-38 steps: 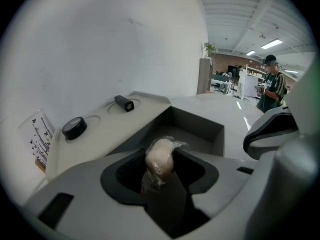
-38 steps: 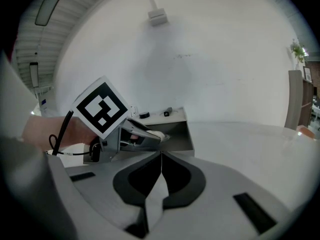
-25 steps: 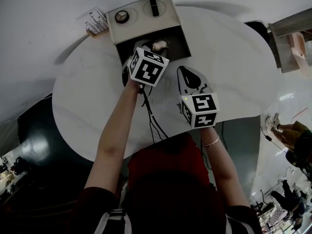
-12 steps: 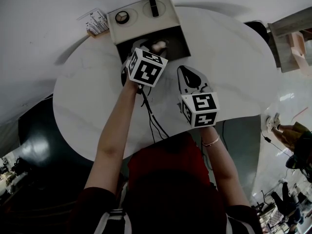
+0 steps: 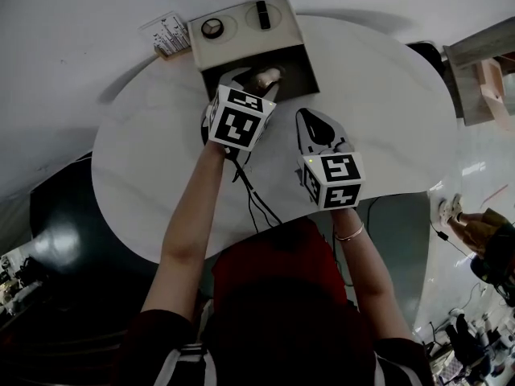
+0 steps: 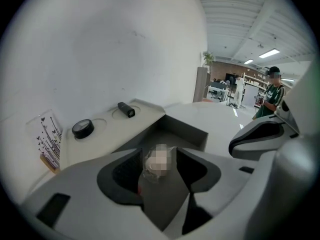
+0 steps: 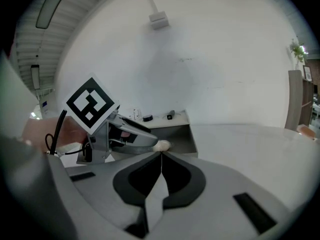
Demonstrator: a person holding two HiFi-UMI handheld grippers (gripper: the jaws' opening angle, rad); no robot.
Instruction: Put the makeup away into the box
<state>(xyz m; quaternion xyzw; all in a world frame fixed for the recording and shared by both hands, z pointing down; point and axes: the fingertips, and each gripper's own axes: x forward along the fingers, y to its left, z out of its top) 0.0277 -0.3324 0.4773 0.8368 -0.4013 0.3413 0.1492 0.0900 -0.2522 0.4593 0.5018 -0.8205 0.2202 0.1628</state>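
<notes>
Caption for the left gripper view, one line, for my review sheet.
Left gripper, jaws apart, at a pale makeup item lying in the open box.

The counter (image 5: 378, 103) is smooth, white and stone-like, with faint grey veins. The box (image 5: 237, 48) looks matt cream. The fingers (image 6: 120, 176) are matt black, set in smooth grey plastic.

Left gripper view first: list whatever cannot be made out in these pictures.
- Pale wrapped item: a mosaic patch covers it, left gripper view.
- Beige box, compartment floor: the left gripper hides most of it, head view.
- White printed card: print too small, every view.
</notes>
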